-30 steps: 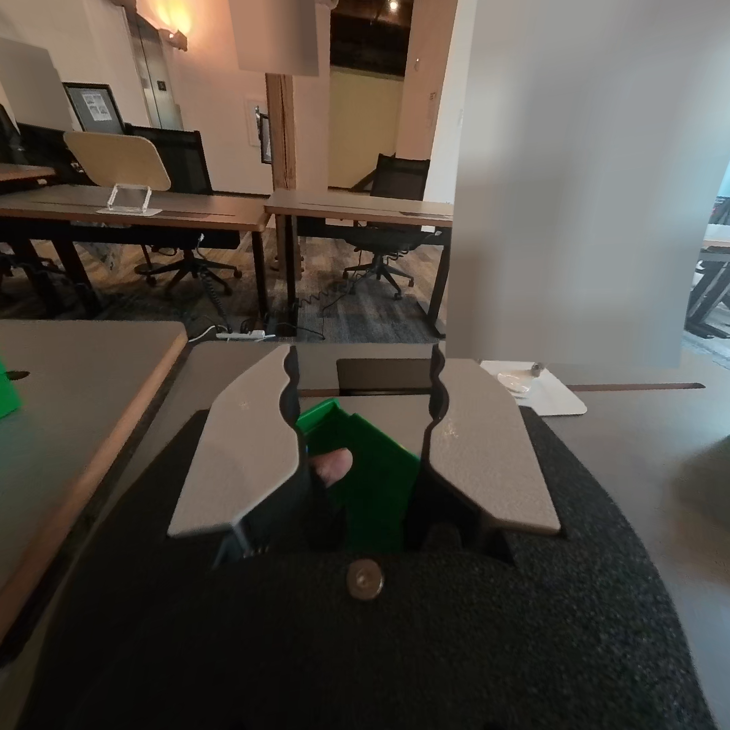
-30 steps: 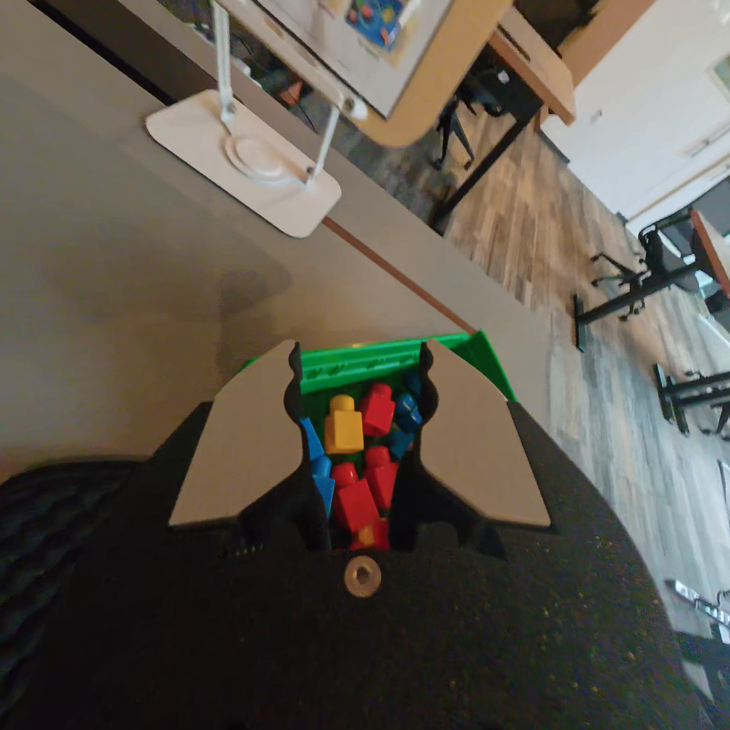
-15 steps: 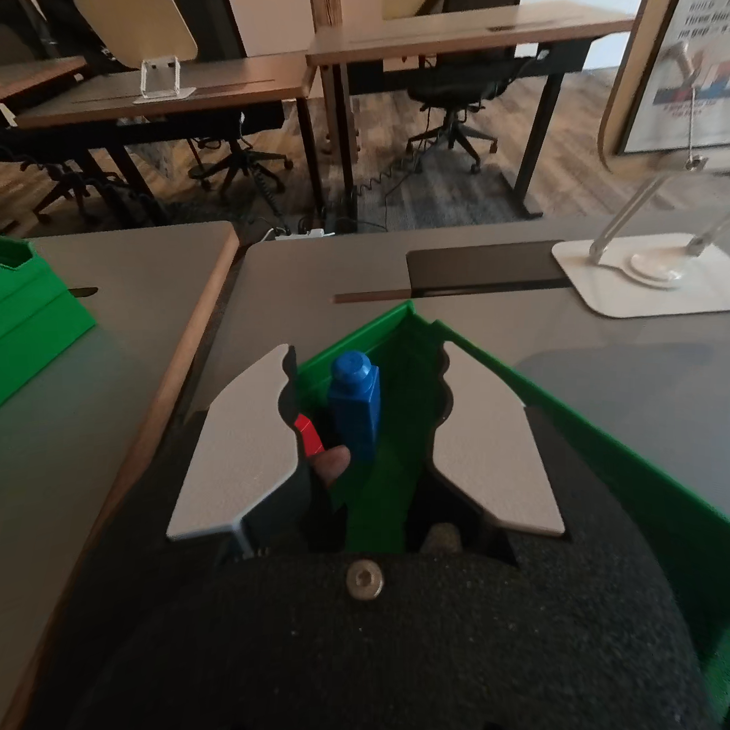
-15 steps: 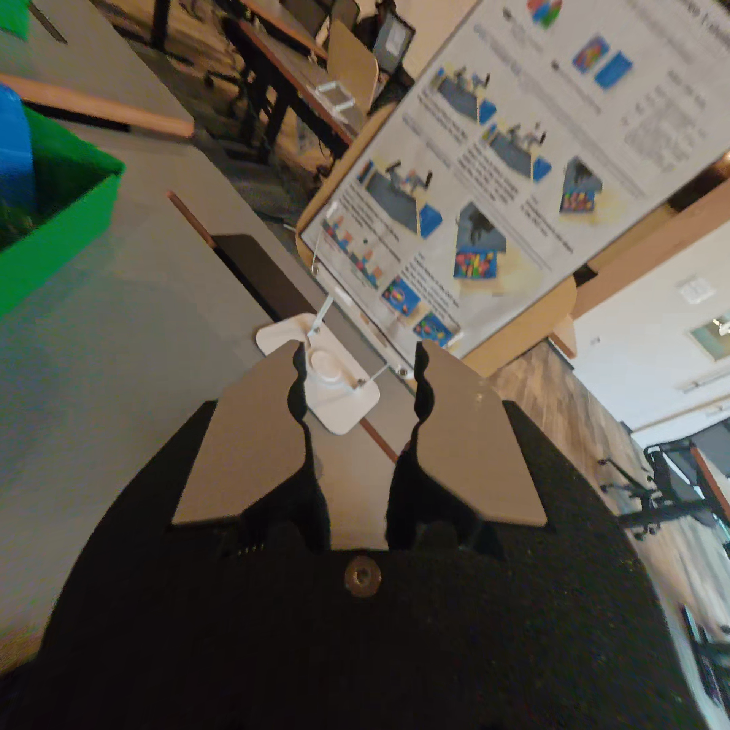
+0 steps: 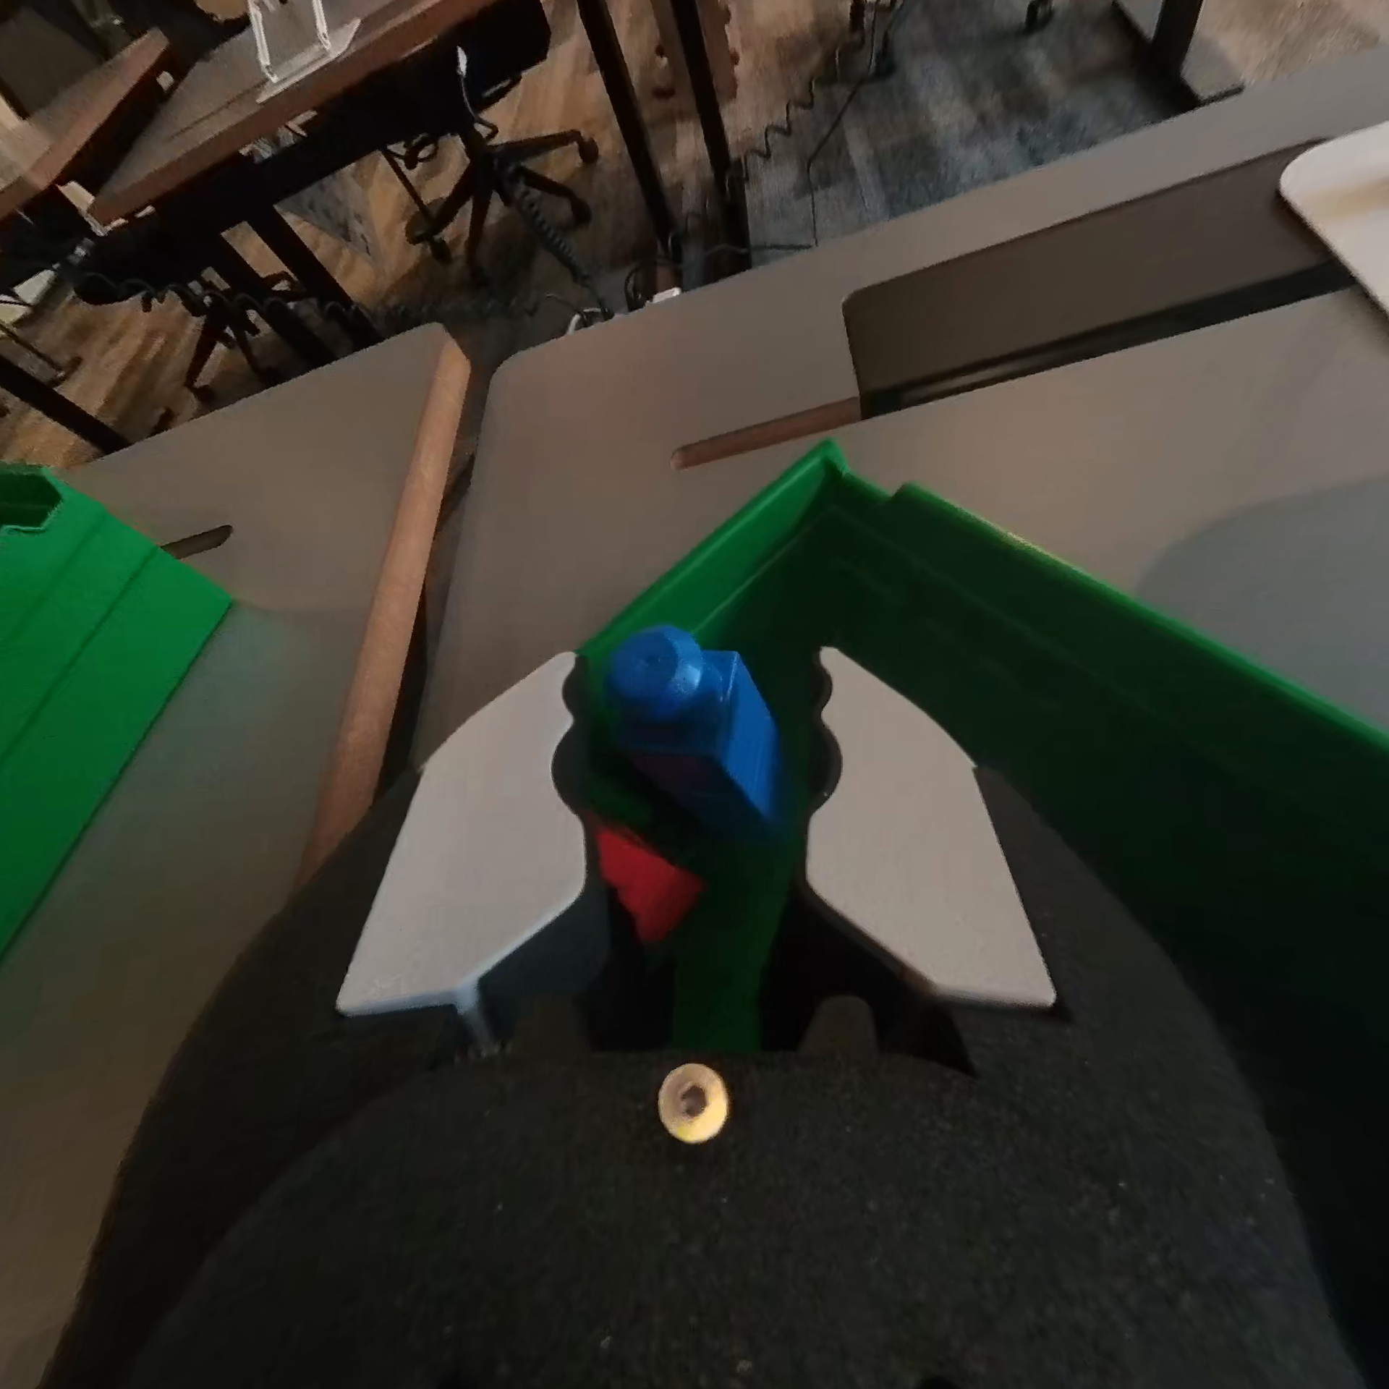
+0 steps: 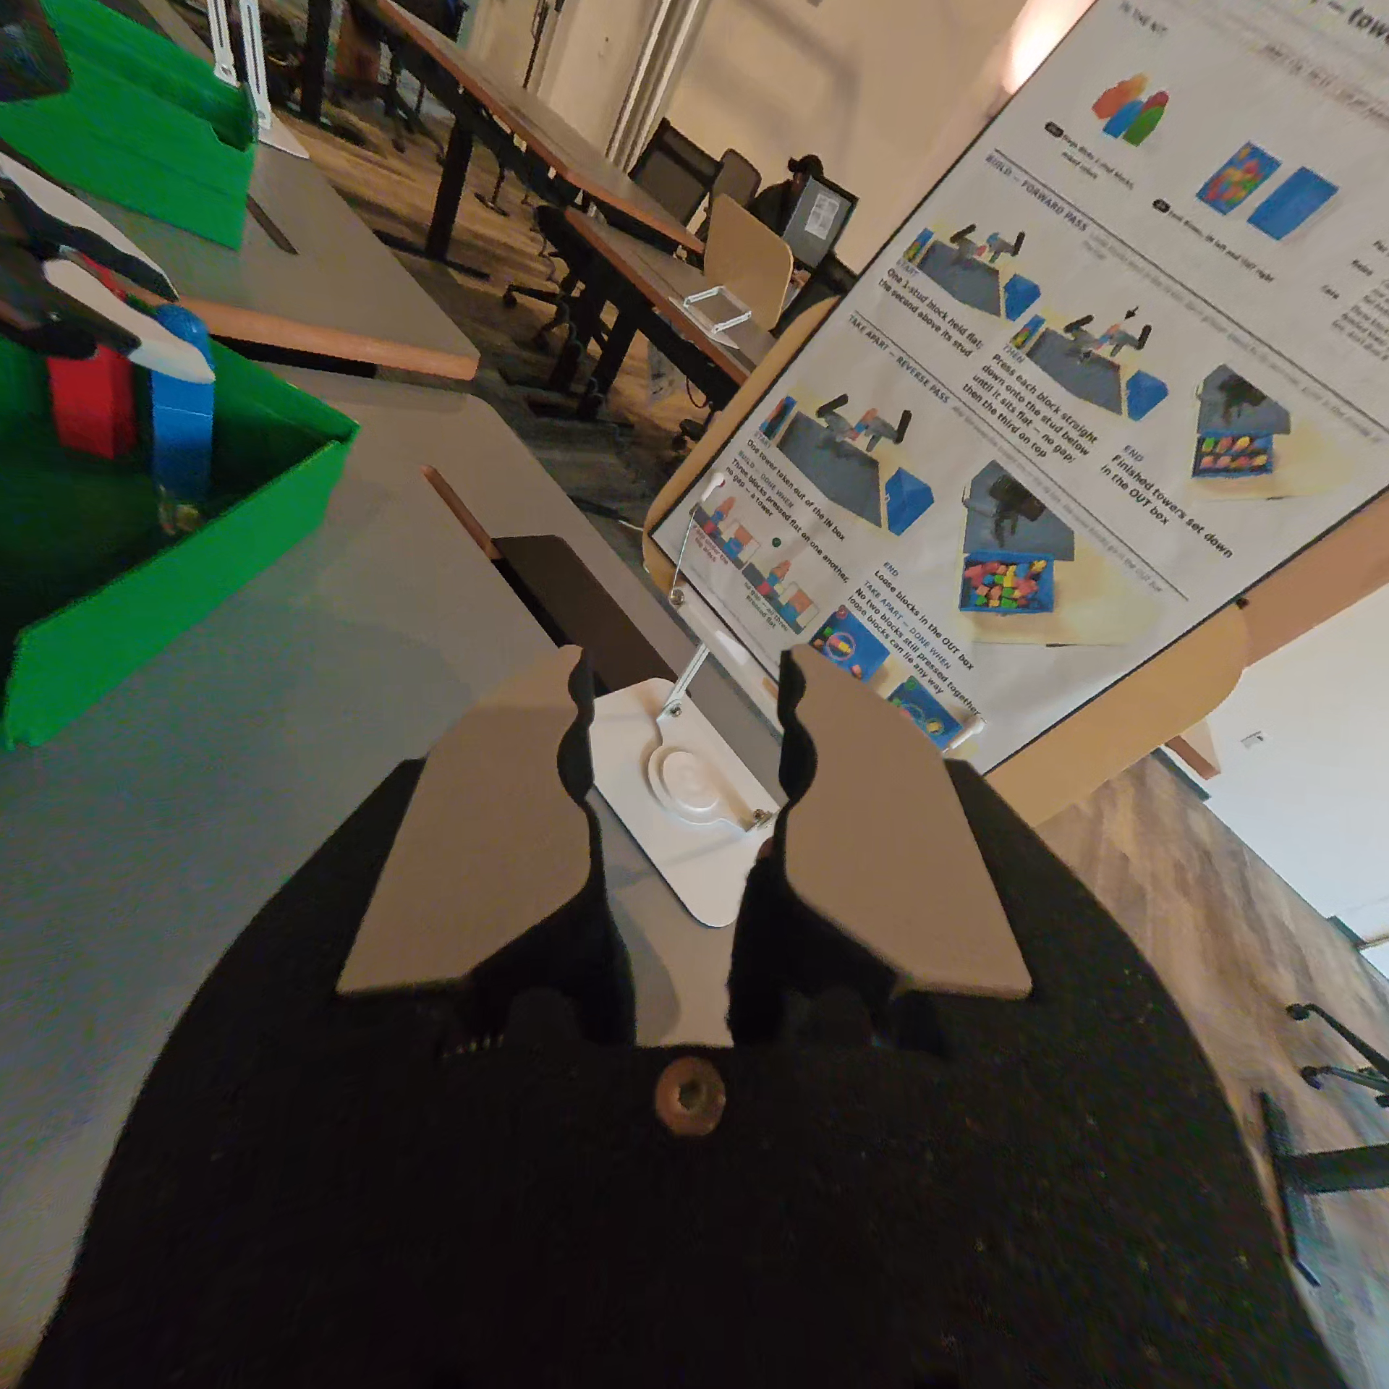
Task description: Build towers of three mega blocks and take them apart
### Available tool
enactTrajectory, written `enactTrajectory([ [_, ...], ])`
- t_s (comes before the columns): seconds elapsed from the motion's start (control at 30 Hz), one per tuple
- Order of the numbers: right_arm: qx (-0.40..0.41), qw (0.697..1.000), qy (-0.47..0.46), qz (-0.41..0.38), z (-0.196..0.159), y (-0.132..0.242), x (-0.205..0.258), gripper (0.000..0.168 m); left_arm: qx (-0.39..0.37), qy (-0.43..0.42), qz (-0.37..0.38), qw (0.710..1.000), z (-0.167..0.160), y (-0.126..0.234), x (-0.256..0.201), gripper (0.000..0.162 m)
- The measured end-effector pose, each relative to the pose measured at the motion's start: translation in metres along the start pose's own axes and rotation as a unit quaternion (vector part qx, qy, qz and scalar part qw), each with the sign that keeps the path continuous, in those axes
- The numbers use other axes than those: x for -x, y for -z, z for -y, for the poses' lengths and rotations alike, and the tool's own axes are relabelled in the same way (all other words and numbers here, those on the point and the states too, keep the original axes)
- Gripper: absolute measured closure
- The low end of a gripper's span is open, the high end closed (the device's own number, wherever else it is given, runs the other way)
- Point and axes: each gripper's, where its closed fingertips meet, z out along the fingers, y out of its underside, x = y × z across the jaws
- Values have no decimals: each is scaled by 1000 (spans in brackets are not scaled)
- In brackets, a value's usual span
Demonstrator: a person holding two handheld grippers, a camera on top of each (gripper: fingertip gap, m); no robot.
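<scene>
My left gripper [image 5: 695,661] is open and hangs over the corner of a green box [image 5: 1052,571]. A tall blue block [image 5: 714,729] stands upright between its fingers, with a gap on each side. A red block [image 5: 646,887] sits low beside the left finger. In the right wrist view the same blue block [image 6: 180,436] and red block [image 6: 90,406] stand in the green box [image 6: 188,586], with the left gripper [image 6: 161,331] above them. My right gripper [image 6: 680,661] is open and empty over the grey table, to the right of the box.
A second green box [image 5: 75,639] sits on the neighbouring table at the left; it also shows in the right wrist view [image 6: 135,150]. A poster board [image 6: 1052,376] on a white base plate [image 6: 676,782] stands ahead of the right gripper. Desks and office chairs lie beyond. There is about 45 cm between the tips of the two grippers.
My left gripper has tipped down over the green box, and the blue block now rises between its fingers. My right gripper has swung away from the box of loose blocks toward the poster.
</scene>
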Motion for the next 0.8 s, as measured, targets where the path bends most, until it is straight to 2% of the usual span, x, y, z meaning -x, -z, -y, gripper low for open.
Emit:
enactTrajectory([
  [0.27,1,1000,-9,-9,-9,3,-9,122,25,-3,28,999,-7,-6,5,111],
  [0.5,-7,1000,-7,-11,-7,7,-10,123,49,-56,91,993,-7,-1,18,111],
  [0.63,-10,1000,-7,-15,-6,9,-12,123,48,-23,77,996,-7,-2,14,116],
  [0.8,-14,1000,-7,-19,-6,12,-14,124,59,23,47,997,-16,-7,10,110],
])
